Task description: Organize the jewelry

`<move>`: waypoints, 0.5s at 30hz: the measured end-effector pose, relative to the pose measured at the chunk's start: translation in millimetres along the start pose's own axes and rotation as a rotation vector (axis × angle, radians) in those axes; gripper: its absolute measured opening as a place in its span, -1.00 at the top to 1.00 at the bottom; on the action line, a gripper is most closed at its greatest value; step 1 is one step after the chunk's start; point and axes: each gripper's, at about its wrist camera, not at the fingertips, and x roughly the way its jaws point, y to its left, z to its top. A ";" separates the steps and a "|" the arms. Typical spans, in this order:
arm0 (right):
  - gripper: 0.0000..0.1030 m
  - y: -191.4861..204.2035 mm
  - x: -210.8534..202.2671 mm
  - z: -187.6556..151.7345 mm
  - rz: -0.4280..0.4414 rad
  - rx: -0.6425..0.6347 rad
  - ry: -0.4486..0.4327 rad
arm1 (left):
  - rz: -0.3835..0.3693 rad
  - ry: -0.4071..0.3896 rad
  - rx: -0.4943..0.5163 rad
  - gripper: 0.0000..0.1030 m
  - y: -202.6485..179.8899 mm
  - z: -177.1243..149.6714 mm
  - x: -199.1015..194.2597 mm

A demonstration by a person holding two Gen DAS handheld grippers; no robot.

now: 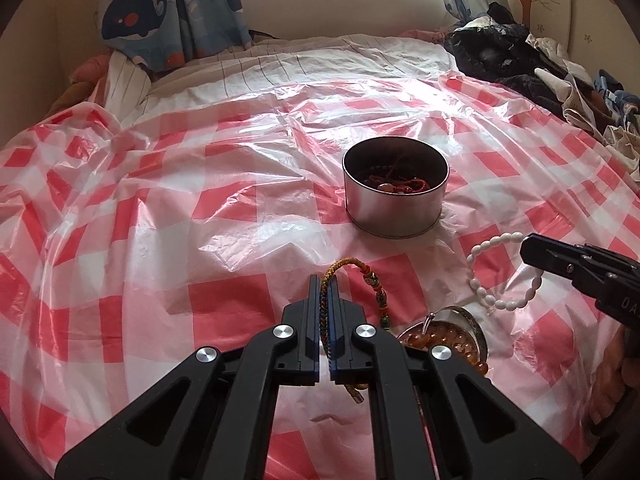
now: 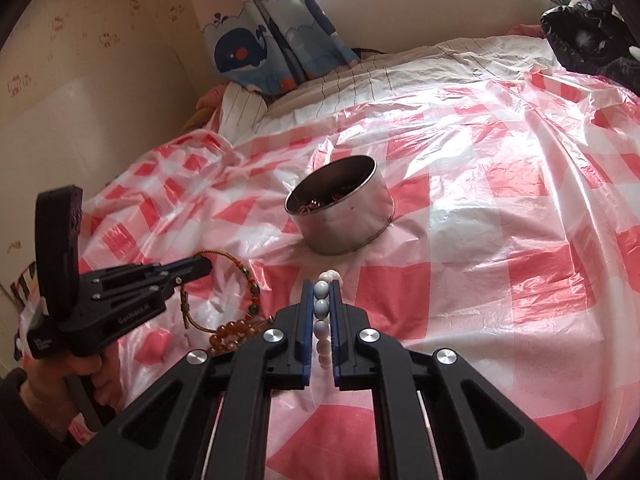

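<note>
A round metal tin (image 1: 395,188) with red beaded jewelry inside stands on the checked plastic sheet; it also shows in the right wrist view (image 2: 342,210). My left gripper (image 1: 325,280) is shut on a braided multicolour cord bracelet (image 1: 362,270), lifted near the tin; the bracelet also shows in the right wrist view (image 2: 250,286). My right gripper (image 2: 327,286) is shut on a white bead bracelet (image 2: 322,308), which hangs as a loop in the left wrist view (image 1: 500,272). An amber bead bracelet (image 1: 448,340) lies in a shallow metal lid below.
The red and white checked plastic sheet (image 1: 200,200) covers a bed. Dark clothes (image 1: 512,56) are piled at the far right. Whale-print curtains (image 1: 168,12) hang at the back under a window. A wall (image 2: 100,60) runs along the left.
</note>
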 end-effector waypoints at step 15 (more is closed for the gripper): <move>0.84 3.1 -10.0 9.2 0.057 0.013 -0.065 | 0.068 -0.081 0.059 0.95 -12.2 16.2 -20.9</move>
